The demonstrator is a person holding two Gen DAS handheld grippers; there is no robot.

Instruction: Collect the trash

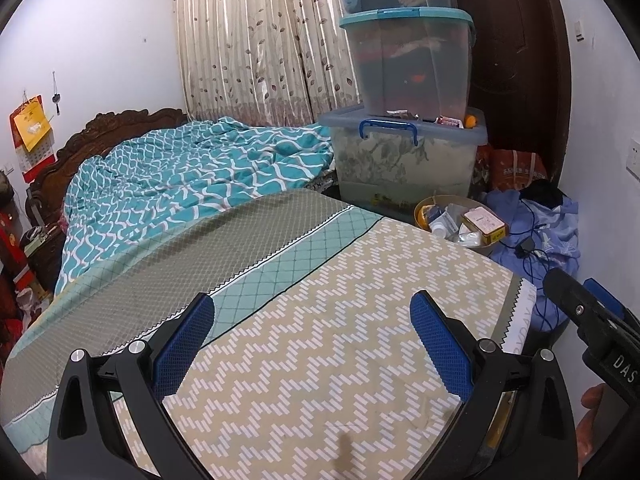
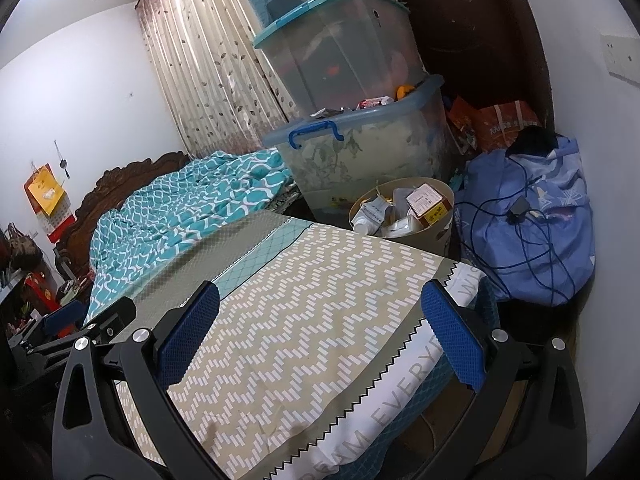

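Note:
A beige waste bin (image 1: 424, 205) stands beyond the far corner of the bed, holding several boxes, packets and a small white bottle; it also shows in the right wrist view (image 2: 440, 226). My left gripper (image 1: 312, 328) is open and empty above the patterned bedsheet (image 1: 320, 360). My right gripper (image 2: 320, 320) is open and empty above the same sheet (image 2: 304, 312), near the bed's foot corner. The right gripper also shows at the right edge of the left wrist view (image 1: 592, 312), and the left gripper at the left edge of the right wrist view (image 2: 80, 328).
A teal quilt (image 1: 180, 184) lies crumpled at the head of the bed. Stacked clear storage boxes (image 1: 408, 120) stand behind the bin. A blue cloth bundle with a cable and charger (image 2: 528, 224) lies right of the bin, by the white wall and dark door (image 2: 472, 40).

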